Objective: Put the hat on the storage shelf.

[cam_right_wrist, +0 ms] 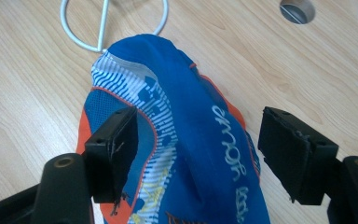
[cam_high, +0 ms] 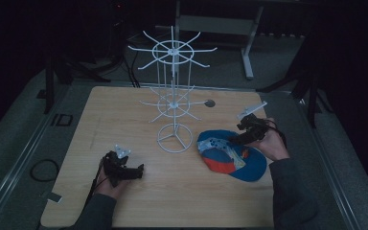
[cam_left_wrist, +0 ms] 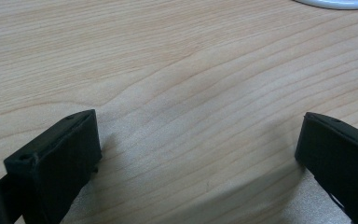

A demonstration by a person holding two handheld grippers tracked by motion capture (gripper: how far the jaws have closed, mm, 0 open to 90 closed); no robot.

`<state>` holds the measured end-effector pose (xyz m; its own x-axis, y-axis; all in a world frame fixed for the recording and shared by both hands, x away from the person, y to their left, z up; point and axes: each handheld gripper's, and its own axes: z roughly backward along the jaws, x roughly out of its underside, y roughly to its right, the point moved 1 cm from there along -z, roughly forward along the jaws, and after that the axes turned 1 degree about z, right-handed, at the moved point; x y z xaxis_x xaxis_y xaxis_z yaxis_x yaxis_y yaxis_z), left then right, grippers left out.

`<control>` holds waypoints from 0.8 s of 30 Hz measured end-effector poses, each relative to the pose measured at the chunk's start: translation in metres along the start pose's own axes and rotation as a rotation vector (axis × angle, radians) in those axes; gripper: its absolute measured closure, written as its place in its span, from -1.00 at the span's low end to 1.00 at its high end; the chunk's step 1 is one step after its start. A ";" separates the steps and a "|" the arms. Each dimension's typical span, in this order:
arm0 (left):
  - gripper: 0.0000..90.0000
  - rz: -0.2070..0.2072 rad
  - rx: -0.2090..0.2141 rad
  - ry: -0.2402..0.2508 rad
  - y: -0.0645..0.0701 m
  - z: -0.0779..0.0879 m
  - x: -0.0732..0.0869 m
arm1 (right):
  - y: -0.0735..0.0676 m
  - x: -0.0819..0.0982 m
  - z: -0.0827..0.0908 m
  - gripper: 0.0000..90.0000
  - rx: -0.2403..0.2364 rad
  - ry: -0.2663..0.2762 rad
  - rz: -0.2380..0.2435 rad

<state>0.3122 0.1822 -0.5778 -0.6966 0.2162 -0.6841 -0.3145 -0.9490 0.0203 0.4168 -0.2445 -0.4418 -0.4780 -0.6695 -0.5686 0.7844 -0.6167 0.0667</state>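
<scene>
— While the left gripper (cam_high: 137,171) rests low on the wooden counter (cam_high: 124,120) with its jaws spread over bare wood, where is the cap?

— A blue and orange cap (cam_high: 230,155) lies on the counter just right of the white wire rack (cam_high: 173,96), near its ring base. The right gripper (cam_right_wrist: 198,154) straddles the cap's crown, jaws wide apart.

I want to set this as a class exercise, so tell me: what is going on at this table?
A person at a wooden table holds a gripper in each hand. The right gripper is open, its fingers either side of a raised fold of a blue and orange cap lying beside a white wire rack. The left gripper is open over bare wood. Nothing hangs on the rack yet.
</scene>
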 end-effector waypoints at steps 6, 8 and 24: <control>-1.00 0.000 -0.001 0.001 0.000 0.000 0.000 | -0.001 -0.009 -0.011 -0.37 -0.017 -0.021 0.027; -1.00 0.001 0.000 0.001 0.000 0.000 0.000 | -0.002 -0.012 -0.016 -0.37 -0.024 -0.043 0.038; -1.00 0.001 0.000 0.000 0.000 0.000 0.000 | 0.001 -0.022 -0.044 -0.35 -0.045 -0.124 0.061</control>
<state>0.3121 0.1821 -0.5779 -0.6969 0.2148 -0.6843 -0.3134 -0.9494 0.0212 0.4455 -0.2118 -0.4653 -0.4714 -0.7530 -0.4591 0.8292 -0.5557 0.0601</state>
